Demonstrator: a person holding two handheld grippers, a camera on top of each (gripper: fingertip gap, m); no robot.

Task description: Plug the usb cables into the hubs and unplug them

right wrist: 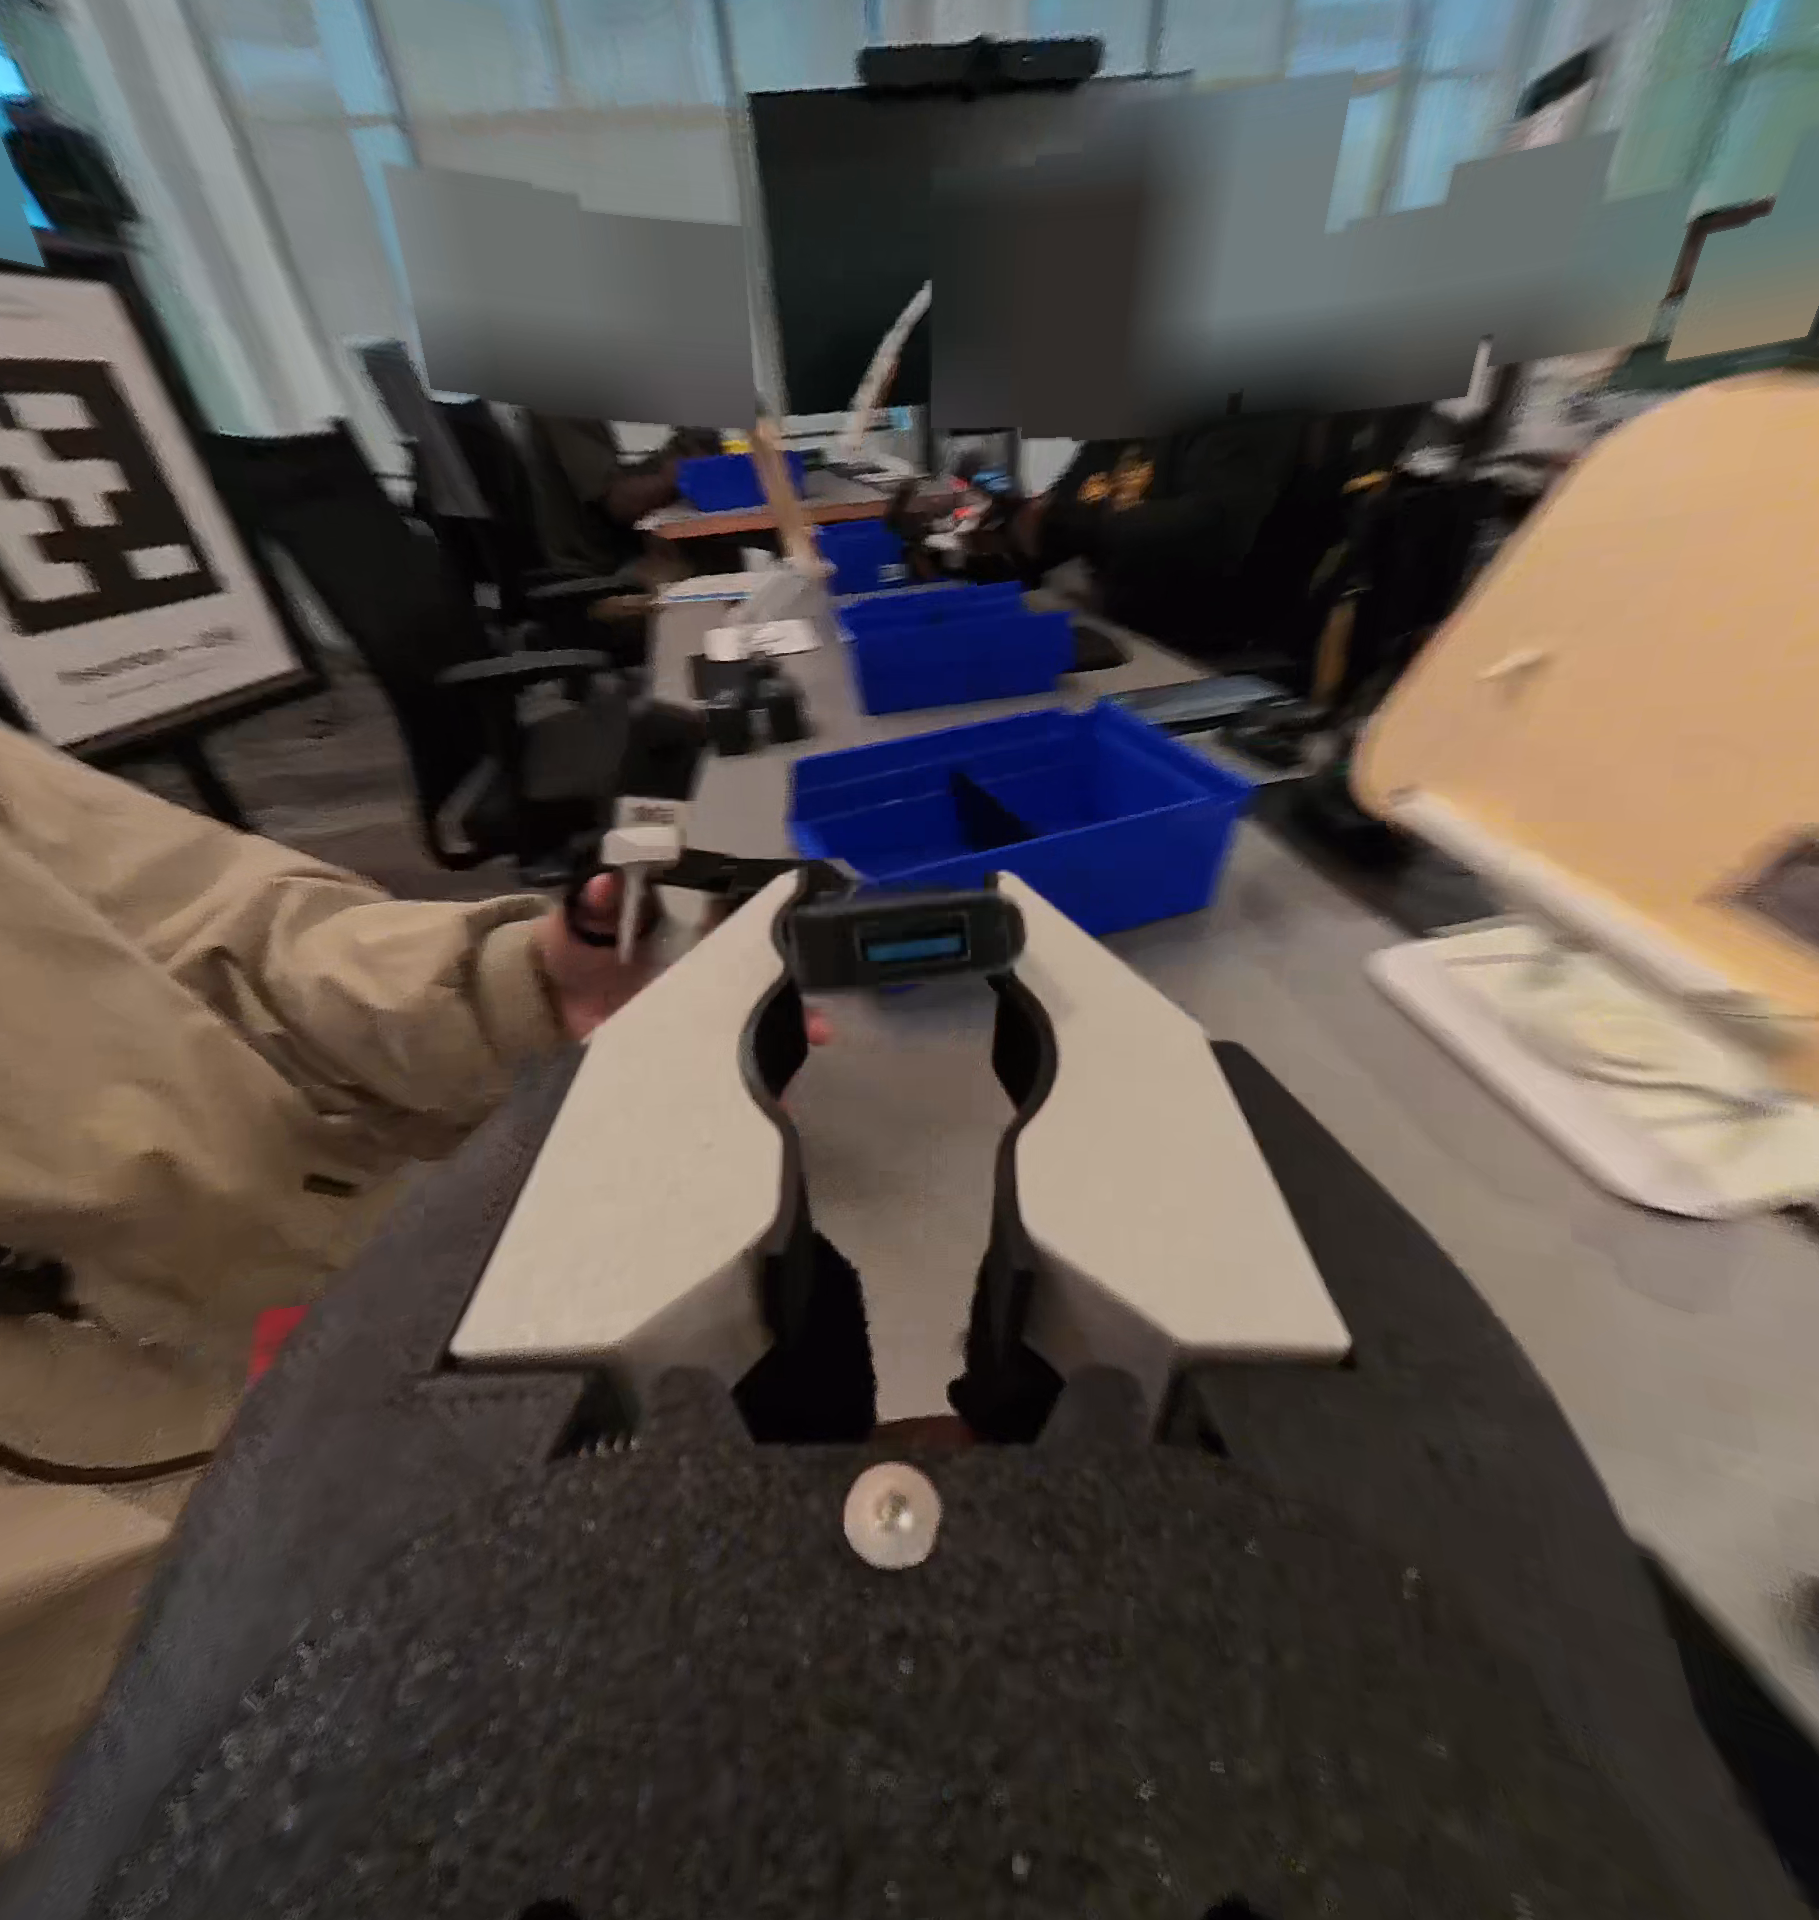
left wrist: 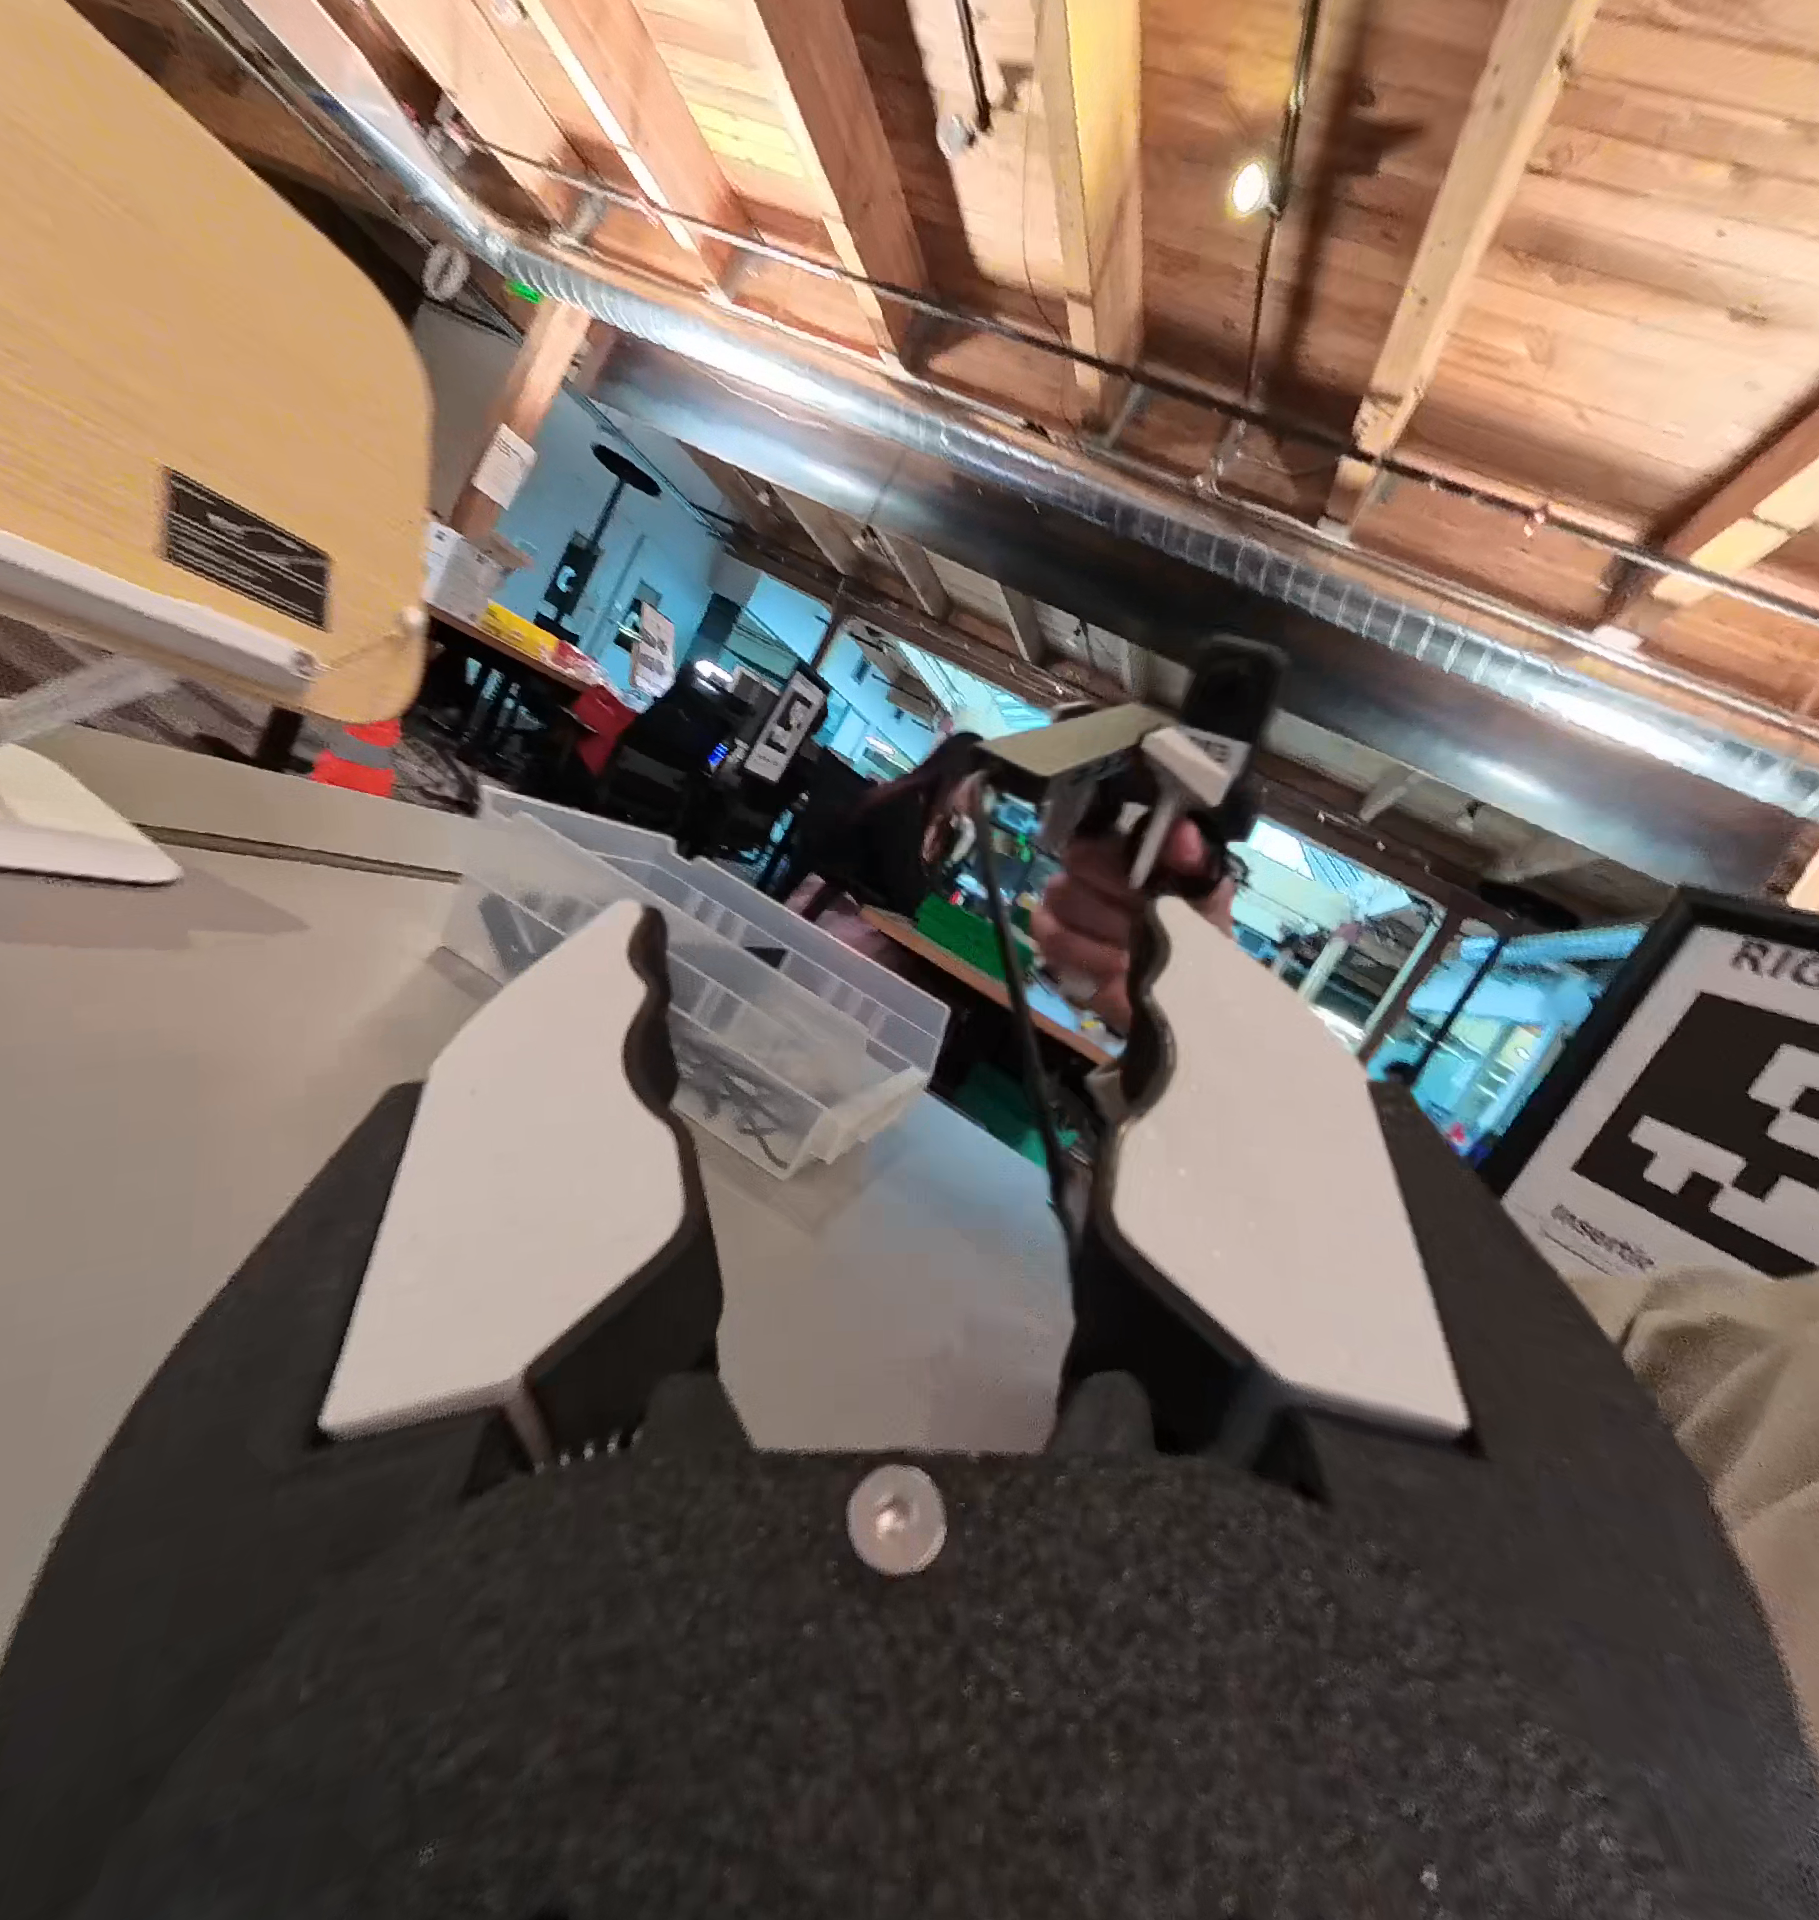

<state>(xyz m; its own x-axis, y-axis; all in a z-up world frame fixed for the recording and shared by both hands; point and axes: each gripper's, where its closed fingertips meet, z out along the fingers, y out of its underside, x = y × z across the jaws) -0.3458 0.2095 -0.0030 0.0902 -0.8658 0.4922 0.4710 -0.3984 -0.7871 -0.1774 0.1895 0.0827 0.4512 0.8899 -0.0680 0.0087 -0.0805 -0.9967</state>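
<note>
In the right wrist view my right gripper (right wrist: 903, 925) is shut on a small black USB hub (right wrist: 910, 943), held across the fingertips above the grey table (right wrist: 1300, 997) with its blue port facing the camera. In the left wrist view my left gripper (left wrist: 900, 956) is wide open with nothing between the fingers. My right gripper (left wrist: 1123, 774) shows farther off there, raised in a hand. A thin black cable (left wrist: 1024, 1029) hangs from it and runs down beside my left gripper's right finger (left wrist: 1258, 1174). The cable's plug is hidden.
A clear plastic compartment box (left wrist: 749, 997) lies on the table ahead of the left gripper. A blue bin (right wrist: 1019, 821) stands beyond the hub. A tan board on a white stand (right wrist: 1611, 665) is at the right. A black-and-white marker board (right wrist: 84, 499) and a beige sleeve (right wrist: 209, 997) are at the left. Tip to tip, the grippers are about 20 cm apart.
</note>
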